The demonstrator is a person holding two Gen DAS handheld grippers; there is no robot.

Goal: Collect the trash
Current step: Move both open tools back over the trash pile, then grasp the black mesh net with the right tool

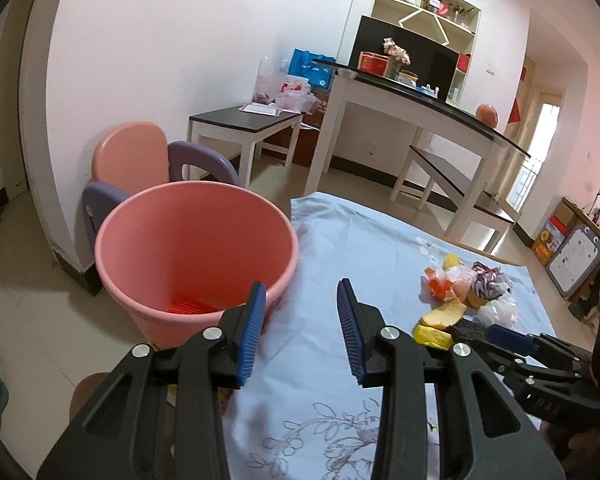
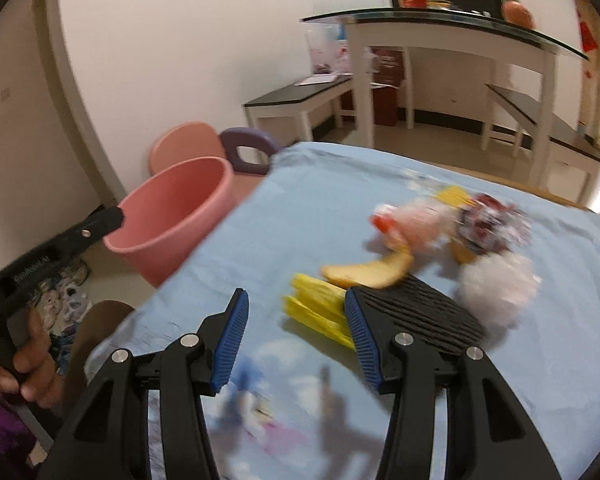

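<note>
A pile of trash lies on the light blue cloth (image 1: 340, 240): a yellow packet (image 2: 320, 312), an orange peel (image 2: 368, 272), a black ridged piece (image 2: 432, 312), a white crumpled bag (image 2: 496, 288) and crumpled wrappers (image 2: 484, 224). My right gripper (image 2: 296, 300) is open and holds nothing; the yellow packet lies just ahead of its right finger. That view is blurred. A pink bucket (image 1: 196, 248) stands off the cloth's left edge with something red at its bottom. My left gripper (image 1: 302, 292) is open and holds nothing, its left finger over the bucket's near rim. The trash pile (image 1: 460, 300) lies to its right, where my right gripper (image 1: 496, 334) reaches it.
A pink and purple child's chair (image 1: 140, 160) stands behind the bucket by the wall. White tables with black tops (image 1: 400, 92) and benches (image 1: 244, 120) fill the back of the room. A hand (image 2: 32, 364) holds the left gripper (image 2: 116, 216). Shoes lie on the floor.
</note>
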